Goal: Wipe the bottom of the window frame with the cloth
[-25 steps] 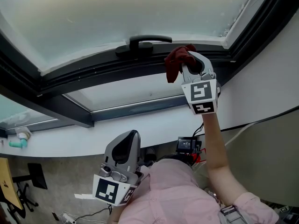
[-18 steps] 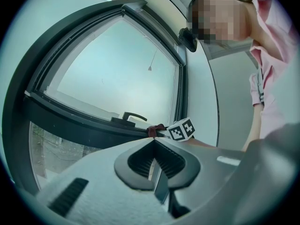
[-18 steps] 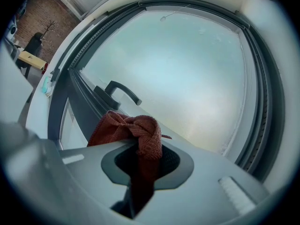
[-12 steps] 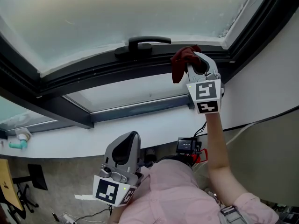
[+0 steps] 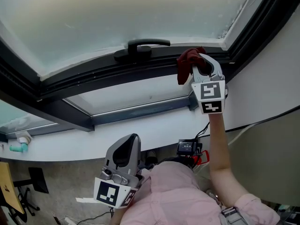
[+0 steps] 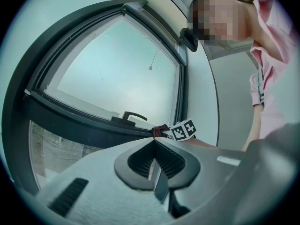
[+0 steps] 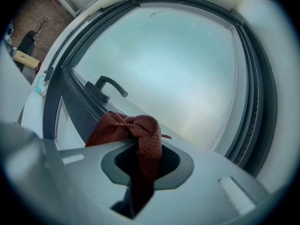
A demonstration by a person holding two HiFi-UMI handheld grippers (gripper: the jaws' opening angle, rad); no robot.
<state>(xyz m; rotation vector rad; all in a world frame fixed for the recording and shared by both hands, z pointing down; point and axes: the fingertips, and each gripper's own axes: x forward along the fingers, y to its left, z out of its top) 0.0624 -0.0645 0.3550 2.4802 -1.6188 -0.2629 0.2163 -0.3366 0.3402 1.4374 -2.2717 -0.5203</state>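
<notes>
Cloth point(image 5: 186, 62), dark red and bunched into a knot, sat pinched between the closed jaws of the right gripper point(image 5: 193, 68) at the upper right of the head view. It was raised to the dark bottom bar of the window frame point(image 5: 93, 74). It looked to be at or just against the bar, though contact could not be confirmed. The spot lay near the right end of the bar, just right of the black window handle point(image 5: 140, 47) at upper centre. Judging from this, the wiping seemed under way at the right end. No mark on the bar showed which parts were already clean, so the long run towards the left of the picture likely remained. The handle, standing proud of the bar, would probably be the main thing to work around. The left gripper point(image 5: 130, 139) was held low at the bottom centre, close to the person's pink shirt point(image 5: 173, 196), well apart from the window, its jaws together with nothing between them. Below the bar ran a lower glass pane point(image 5: 131, 95) and a white sill point(image 5: 140, 125). A small teal and white object point(image 5: 18, 143) lay at the far left, too small to identify.
</notes>
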